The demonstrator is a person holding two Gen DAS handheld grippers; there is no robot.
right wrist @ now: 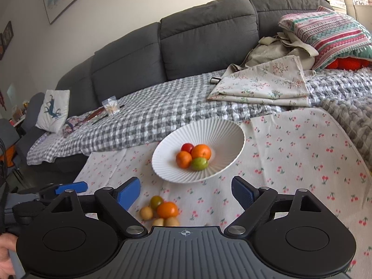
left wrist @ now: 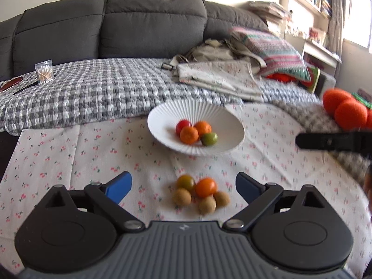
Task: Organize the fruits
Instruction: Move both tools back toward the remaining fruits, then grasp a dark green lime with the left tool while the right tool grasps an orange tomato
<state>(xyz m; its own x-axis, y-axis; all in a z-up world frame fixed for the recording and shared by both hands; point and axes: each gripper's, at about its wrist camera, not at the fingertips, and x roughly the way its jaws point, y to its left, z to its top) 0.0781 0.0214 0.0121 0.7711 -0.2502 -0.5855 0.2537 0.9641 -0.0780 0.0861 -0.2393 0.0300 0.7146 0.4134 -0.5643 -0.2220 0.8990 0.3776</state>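
A white ribbed bowl sits on the cherry-print cloth and holds a red fruit, two oranges and a green fruit. A loose cluster lies on the cloth nearer me: an orange fruit, a dark green-brown one and three small tan fruits. My left gripper is open and empty, its jaws wide either side of the cluster. My right gripper is open and empty, right of the cluster.
A grey checked blanket and grey sofa lie behind the cloth. Folded fabric, a striped cushion and orange plush balls are at the right. A clear box of sticks stands far left.
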